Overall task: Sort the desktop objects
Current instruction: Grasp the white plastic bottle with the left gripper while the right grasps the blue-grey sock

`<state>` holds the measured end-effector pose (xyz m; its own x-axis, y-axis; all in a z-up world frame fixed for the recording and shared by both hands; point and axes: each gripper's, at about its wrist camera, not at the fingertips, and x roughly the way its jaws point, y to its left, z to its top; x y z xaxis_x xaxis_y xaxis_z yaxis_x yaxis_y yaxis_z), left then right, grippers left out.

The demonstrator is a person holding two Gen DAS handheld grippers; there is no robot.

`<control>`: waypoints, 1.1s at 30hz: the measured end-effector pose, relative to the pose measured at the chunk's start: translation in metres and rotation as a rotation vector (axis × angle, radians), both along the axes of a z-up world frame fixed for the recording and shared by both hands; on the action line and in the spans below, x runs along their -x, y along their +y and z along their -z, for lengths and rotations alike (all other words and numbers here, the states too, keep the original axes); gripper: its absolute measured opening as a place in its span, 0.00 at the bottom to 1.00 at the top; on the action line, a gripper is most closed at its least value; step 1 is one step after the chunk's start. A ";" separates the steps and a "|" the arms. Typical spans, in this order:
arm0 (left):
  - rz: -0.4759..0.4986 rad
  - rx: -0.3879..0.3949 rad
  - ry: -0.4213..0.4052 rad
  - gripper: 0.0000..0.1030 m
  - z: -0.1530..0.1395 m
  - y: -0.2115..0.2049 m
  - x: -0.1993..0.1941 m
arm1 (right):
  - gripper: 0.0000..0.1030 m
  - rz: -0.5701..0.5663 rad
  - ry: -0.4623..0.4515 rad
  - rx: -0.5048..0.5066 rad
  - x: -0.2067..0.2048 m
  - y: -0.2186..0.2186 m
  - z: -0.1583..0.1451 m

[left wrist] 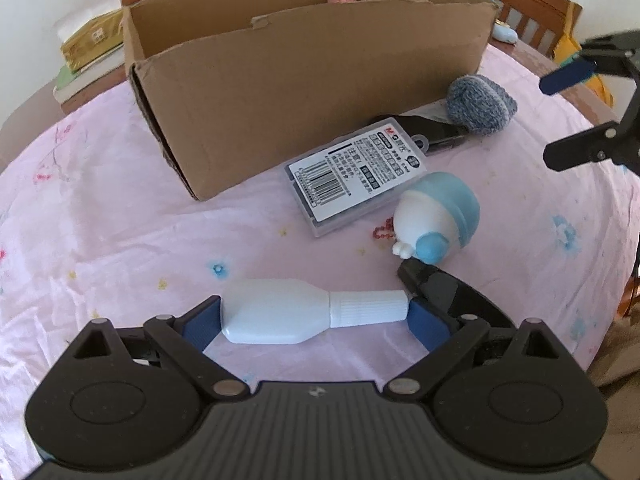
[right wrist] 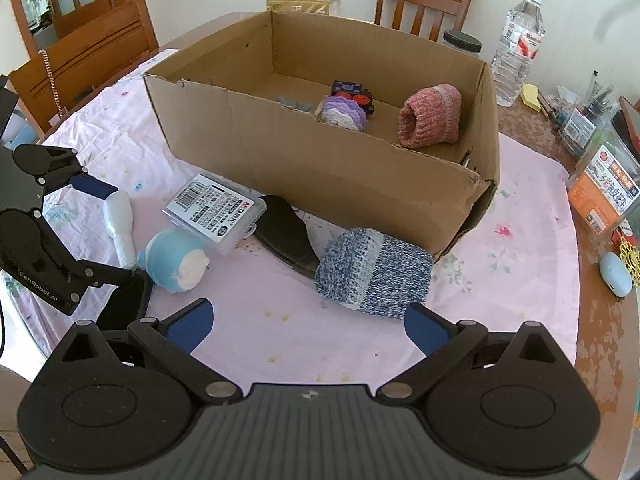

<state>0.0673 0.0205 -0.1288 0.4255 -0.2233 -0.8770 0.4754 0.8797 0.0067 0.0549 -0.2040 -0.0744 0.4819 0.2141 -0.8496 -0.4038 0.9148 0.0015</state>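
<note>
My left gripper (left wrist: 314, 318) is shut on a white plastic bottle (left wrist: 280, 312) lying crosswise between its blue pads, its base at the left pad and its cap at the right; the bottle also shows in the right wrist view (right wrist: 118, 220). My right gripper (right wrist: 308, 328) is open and empty, just in front of a blue-grey knitted sock roll (right wrist: 372, 276). A clear plastic case with a barcode label (left wrist: 356, 176), a blue-and-white doll figure (left wrist: 436, 216) and a black flat object (right wrist: 286, 236) lie before the open cardboard box (right wrist: 320, 164).
Inside the box lie a pink knitted roll (right wrist: 430, 120), a purple knitted piece (right wrist: 344, 114) and a dark toy (right wrist: 352, 92). A water bottle (right wrist: 518, 44), a jar (right wrist: 462, 44), packets and pens crowd the table's right edge. Wooden chairs stand behind.
</note>
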 end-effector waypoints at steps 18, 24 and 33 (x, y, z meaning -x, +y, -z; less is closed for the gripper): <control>-0.101 0.051 0.002 0.93 0.000 0.008 -0.008 | 1.00 0.148 -0.020 -0.036 -0.046 -0.027 0.024; -0.098 0.057 0.001 0.93 -0.003 0.012 -0.006 | 1.00 0.150 0.012 -0.057 -0.061 -0.028 0.035; -0.091 0.064 -0.003 0.93 -0.004 0.011 -0.008 | 0.92 0.124 0.029 -0.047 -0.067 -0.027 0.044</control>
